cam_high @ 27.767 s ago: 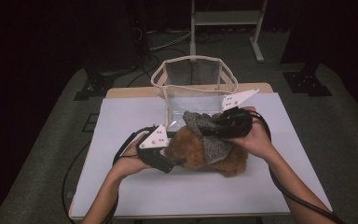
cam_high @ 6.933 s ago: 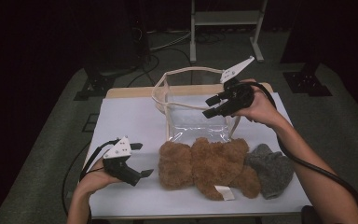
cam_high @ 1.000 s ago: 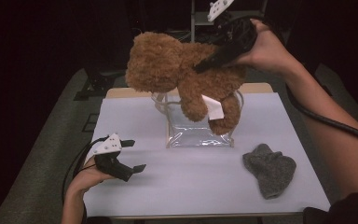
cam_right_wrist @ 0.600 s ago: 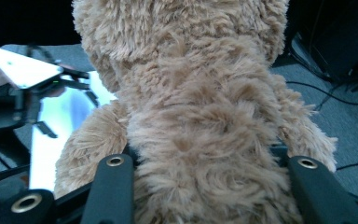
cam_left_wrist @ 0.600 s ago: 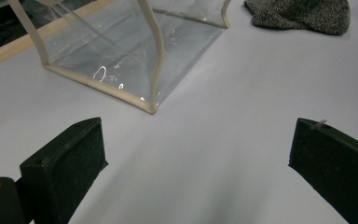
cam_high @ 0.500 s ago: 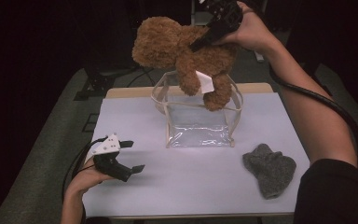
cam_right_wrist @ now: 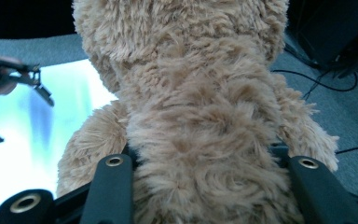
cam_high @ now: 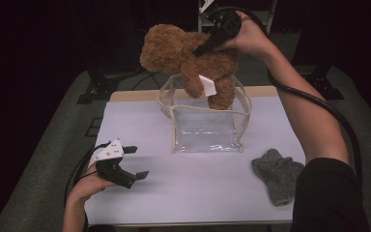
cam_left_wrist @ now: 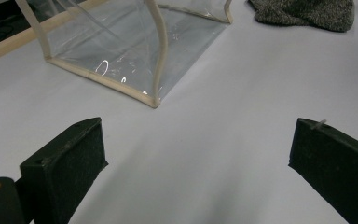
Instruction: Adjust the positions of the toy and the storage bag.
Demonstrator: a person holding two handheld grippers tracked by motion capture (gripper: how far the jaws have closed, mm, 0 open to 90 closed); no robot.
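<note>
the right gripper (cam_high: 206,44) clamps the fuzzy brown teddy bear (cam_high: 193,60) at its body, above the clear plastic bag with cream trim (cam_high: 207,121) at the bench's far middle. lower it feet first, centred between the rims. the left gripper (cam_high: 134,162) rests wide apart, near left.
</note>
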